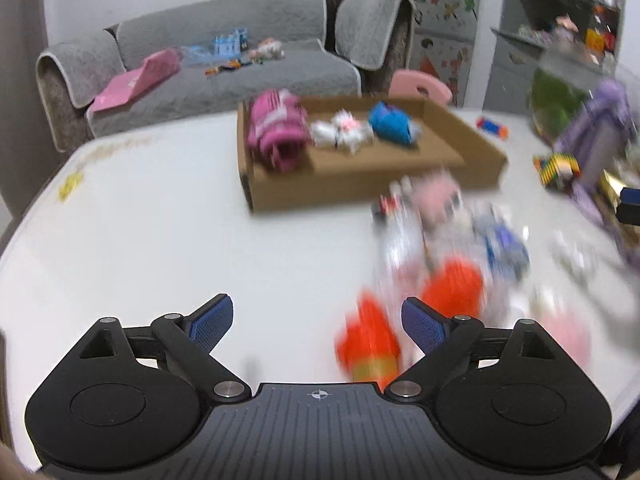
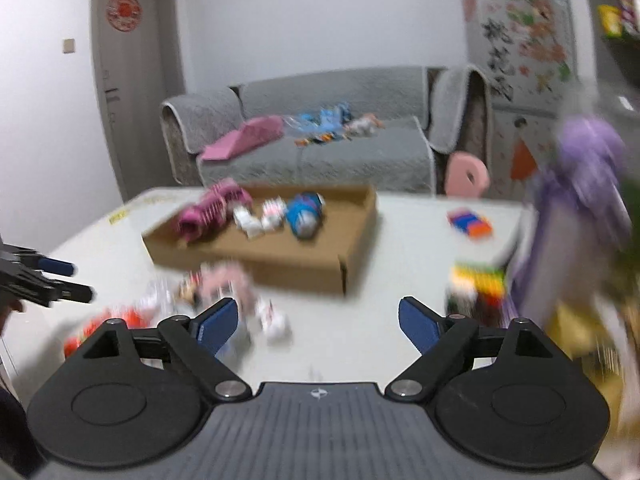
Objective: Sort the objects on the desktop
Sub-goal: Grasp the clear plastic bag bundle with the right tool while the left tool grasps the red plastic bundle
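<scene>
A shallow cardboard box (image 1: pixel 360 184) (image 2: pixel 280 264) sits on the white table. It holds a pink toy (image 1: pixel 276 132) (image 2: pixel 210 214), a white toy (image 1: pixel 342 132) (image 2: pixel 260 216) and a blue toy (image 1: pixel 392 122) (image 2: pixel 306 214). In front of it lies a blurred heap of small toys (image 1: pixel 440 232) (image 2: pixel 224 288), with orange pieces (image 1: pixel 370 344) (image 1: pixel 454 286) nearest my left gripper (image 1: pixel 318 322). That gripper is open and empty over the table. My right gripper (image 2: pixel 318 322) is open and empty too, just right of the heap.
A multicoloured block (image 1: pixel 556 166) (image 2: pixel 478 280), a small blue-orange toy (image 1: pixel 492 126) (image 2: pixel 470 222) and a purple toy (image 1: pixel 600 120) (image 2: pixel 580 184) stand at the table's right. A grey sofa (image 1: pixel 240 64) with toys is behind the table. The left gripper shows at the right wrist view's left edge (image 2: pixel 40 276).
</scene>
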`<state>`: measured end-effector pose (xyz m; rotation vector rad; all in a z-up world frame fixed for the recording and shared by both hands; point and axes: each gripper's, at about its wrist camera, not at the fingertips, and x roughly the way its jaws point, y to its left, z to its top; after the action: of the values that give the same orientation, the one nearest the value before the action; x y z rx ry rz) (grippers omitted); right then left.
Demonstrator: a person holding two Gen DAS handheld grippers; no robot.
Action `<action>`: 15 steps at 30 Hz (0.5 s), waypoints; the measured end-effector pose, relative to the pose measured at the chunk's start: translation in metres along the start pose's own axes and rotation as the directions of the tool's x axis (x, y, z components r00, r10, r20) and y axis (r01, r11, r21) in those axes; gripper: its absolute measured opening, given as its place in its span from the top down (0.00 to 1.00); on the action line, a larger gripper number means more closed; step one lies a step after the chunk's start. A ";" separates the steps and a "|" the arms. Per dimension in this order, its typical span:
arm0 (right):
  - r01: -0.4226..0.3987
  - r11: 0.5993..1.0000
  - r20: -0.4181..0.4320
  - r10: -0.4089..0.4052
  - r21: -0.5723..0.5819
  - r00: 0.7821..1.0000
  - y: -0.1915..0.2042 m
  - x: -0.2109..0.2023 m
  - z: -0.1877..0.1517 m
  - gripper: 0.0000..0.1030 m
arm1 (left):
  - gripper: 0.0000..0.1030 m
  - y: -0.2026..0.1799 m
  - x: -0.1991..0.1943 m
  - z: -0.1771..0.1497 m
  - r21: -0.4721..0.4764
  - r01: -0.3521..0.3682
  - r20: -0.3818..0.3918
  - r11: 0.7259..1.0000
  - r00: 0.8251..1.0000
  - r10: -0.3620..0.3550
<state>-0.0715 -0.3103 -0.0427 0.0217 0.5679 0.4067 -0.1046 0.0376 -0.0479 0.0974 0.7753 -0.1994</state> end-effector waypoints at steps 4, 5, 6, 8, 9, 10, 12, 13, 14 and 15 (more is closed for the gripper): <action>-0.017 1.000 -0.035 0.018 0.003 0.999 0.005 0.000 -0.026 0.15 | 0.09 -0.014 -0.001 -0.032 0.019 0.015 -0.041 1.000 0.999 -0.014; -0.007 1.000 -0.041 0.007 -0.006 0.999 0.007 0.000 -0.030 0.15 | 0.09 -0.016 0.000 -0.037 0.014 0.021 -0.052 1.000 0.998 -0.020; 0.003 1.000 -0.050 -0.004 -0.014 0.999 0.008 0.004 -0.030 0.15 | 0.09 -0.017 0.001 -0.040 0.014 0.020 -0.058 1.000 0.998 -0.020; 0.001 1.000 -0.049 -0.002 -0.020 0.999 0.009 0.008 -0.027 0.15 | 0.08 -0.020 0.002 -0.042 0.013 0.007 -0.047 1.000 0.999 -0.006; 0.002 1.000 -0.050 -0.002 -0.015 0.999 0.008 0.010 -0.026 0.15 | 0.08 -0.020 0.003 -0.041 0.003 0.004 -0.045 1.000 0.999 -0.003; 0.008 1.000 -0.054 -0.008 -0.011 0.999 0.006 0.011 -0.026 0.15 | 0.08 -0.020 0.005 -0.040 -0.007 0.004 -0.045 1.000 0.999 -0.005; 0.020 1.000 -0.066 -0.020 -0.001 0.998 0.004 0.016 -0.024 0.15 | 0.08 -0.021 0.009 -0.040 -0.017 -0.001 -0.049 1.000 0.999 0.000; 0.023 1.000 -0.067 -0.023 0.001 0.998 0.002 0.011 -0.029 0.15 | 0.08 -0.021 0.010 -0.041 -0.013 -0.005 -0.049 1.000 0.999 0.004; 0.022 1.000 -0.070 -0.022 0.001 0.997 0.002 0.012 -0.030 0.15 | 0.08 -0.022 0.011 -0.042 -0.008 -0.010 -0.050 1.000 0.999 0.009; 0.023 1.000 -0.074 -0.023 0.000 0.997 0.002 0.014 -0.030 0.15 | 0.08 -0.022 0.012 -0.043 -0.009 -0.014 -0.051 1.000 0.999 0.013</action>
<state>-0.0774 -0.3060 -0.0756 0.0011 0.6412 0.3860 -0.1300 0.0211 -0.0872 0.0992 0.8255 -0.1811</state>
